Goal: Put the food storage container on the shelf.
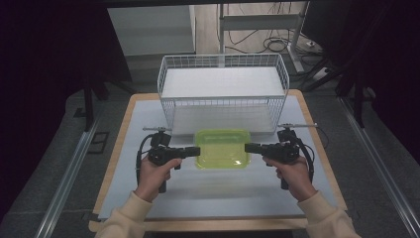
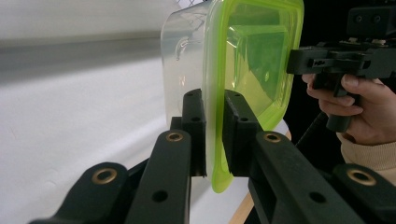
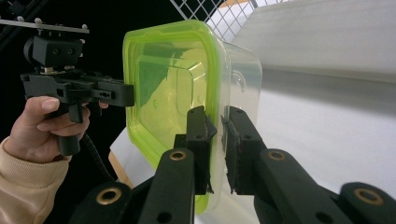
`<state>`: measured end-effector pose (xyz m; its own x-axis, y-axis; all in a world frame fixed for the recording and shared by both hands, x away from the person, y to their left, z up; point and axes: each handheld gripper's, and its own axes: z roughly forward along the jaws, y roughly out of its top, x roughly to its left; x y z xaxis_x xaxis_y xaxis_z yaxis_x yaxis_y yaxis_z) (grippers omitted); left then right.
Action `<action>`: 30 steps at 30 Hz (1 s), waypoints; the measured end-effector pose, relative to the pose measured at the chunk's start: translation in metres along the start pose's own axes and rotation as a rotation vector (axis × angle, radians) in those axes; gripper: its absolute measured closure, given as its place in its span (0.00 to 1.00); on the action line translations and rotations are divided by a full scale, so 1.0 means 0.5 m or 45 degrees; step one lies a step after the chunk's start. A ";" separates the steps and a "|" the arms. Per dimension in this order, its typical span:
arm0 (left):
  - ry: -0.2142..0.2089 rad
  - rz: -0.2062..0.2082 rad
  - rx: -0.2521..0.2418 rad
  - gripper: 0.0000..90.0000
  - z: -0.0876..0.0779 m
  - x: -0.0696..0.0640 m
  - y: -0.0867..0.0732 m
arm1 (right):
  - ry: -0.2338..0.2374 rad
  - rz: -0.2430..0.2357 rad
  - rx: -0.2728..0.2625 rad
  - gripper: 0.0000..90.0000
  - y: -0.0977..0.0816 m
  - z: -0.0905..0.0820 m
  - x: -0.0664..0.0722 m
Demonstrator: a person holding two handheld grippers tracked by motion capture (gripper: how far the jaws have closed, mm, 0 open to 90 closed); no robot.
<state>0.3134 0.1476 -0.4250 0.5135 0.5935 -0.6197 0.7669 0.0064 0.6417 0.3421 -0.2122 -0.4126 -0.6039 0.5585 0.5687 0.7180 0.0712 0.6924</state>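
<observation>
Two grippers, one green-lidded container between them

Two hands hold the work in the high view. We see the left gripper (image 1: 194, 151) and the right gripper (image 1: 249, 148) facing each other across the green-lidded container (image 1: 222, 148), each at one short end. The container's long axis runs left to right across the worktop (image 1: 213, 198), lid facing up, and it lies just in front of the white wire basket (image 1: 223, 91). Whether it rests on the white sheet or hangs just above it we cannot tell from here.

From the left gripper view, our left fingers (image 2: 194, 116) are narrow and pinch the green rim of the container (image 2: 252, 56), one finger on the clear tub side, the other on the lid side. The camera's roll sets the lid on edge here. The right gripper (image 2: 294, 63) meets the far end.

From the right gripper view, the right fingers (image 3: 198, 128) are likewise narrow and clamped on the rim of the container (image 3: 173, 84). The left gripper (image 3: 128, 95) touches the far end, held by a hand (image 3: 44, 123) in a cream sleeve.
</observation>
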 end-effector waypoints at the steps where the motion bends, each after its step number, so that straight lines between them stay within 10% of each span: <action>1: 0.003 0.004 -0.002 0.90 -0.001 -0.001 0.005 | 0.001 -0.001 0.000 0.90 0.004 0.000 0.001; 30: 0.016 0.045 -0.040 0.90 -0.018 -0.026 0.150 | -0.027 -0.022 -0.064 0.90 0.140 -0.018 0.019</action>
<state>0.3609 0.1478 -0.3649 0.5349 0.6038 -0.5910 0.7361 0.0104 0.6768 0.3834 -0.2094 -0.3549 -0.6081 0.5750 0.5474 0.6890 0.0399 0.7236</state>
